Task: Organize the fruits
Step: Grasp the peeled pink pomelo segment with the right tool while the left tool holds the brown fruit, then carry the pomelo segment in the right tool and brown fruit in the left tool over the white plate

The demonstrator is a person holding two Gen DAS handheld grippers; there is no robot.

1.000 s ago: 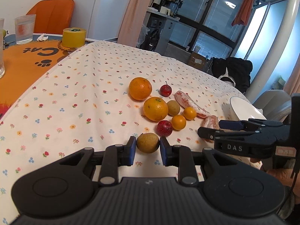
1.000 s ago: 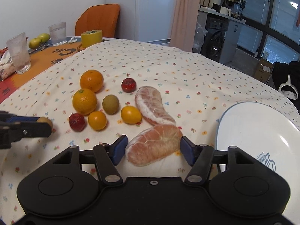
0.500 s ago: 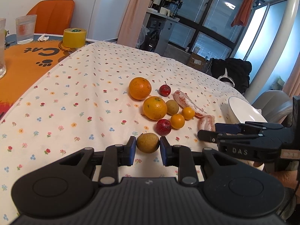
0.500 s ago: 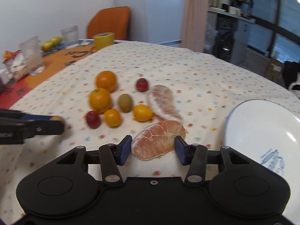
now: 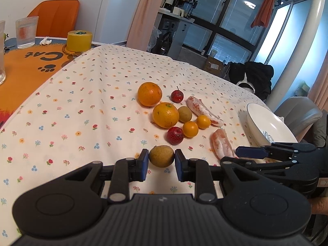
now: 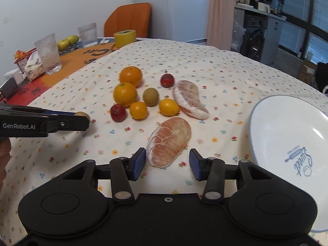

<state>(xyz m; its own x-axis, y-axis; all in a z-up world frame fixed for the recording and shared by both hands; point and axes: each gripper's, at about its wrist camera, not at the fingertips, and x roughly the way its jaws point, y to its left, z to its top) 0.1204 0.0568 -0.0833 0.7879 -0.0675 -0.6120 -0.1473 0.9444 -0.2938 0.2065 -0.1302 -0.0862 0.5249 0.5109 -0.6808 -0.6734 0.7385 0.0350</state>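
Both claws differ: left (image 5: 161,162) pinches kiwi (image 5: 161,156); right (image 6: 167,164), spread, straddles lengthwise pomelo segment (image 6: 169,141).

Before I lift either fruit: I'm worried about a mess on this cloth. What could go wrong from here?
The left gripper pinches the round brownish fruit at its sides only, so it may roll out when lifted. The right gripper stands open around the peeled pomelo segment; closing hard could crush it. The white plate lies near the table edge, and a nudge might shift it.
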